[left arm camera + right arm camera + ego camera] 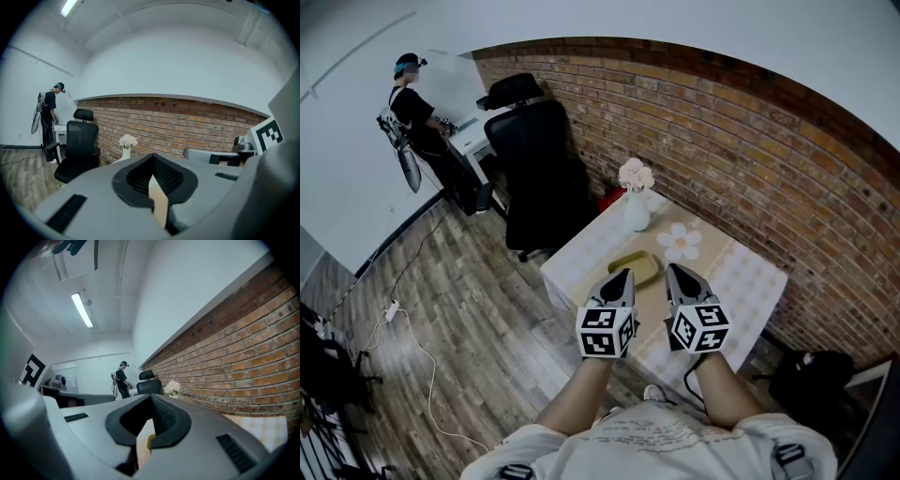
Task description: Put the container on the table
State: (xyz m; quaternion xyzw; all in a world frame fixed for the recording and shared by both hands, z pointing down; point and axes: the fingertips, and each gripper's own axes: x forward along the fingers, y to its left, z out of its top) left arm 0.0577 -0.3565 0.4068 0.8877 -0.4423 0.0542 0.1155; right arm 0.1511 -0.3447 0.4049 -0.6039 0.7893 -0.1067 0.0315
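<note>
on the checked table (750, 281) the yellow container (643, 263) looks placed; left gripper (622, 276) and right gripper (676, 271), closed empty, likely need only retreat.

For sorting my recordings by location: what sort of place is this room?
Probably an office or studio room: a black office chair stands beside a white desk, one wall is bare brick, and a small cloth-covered table holds a vase of flowers.
</note>
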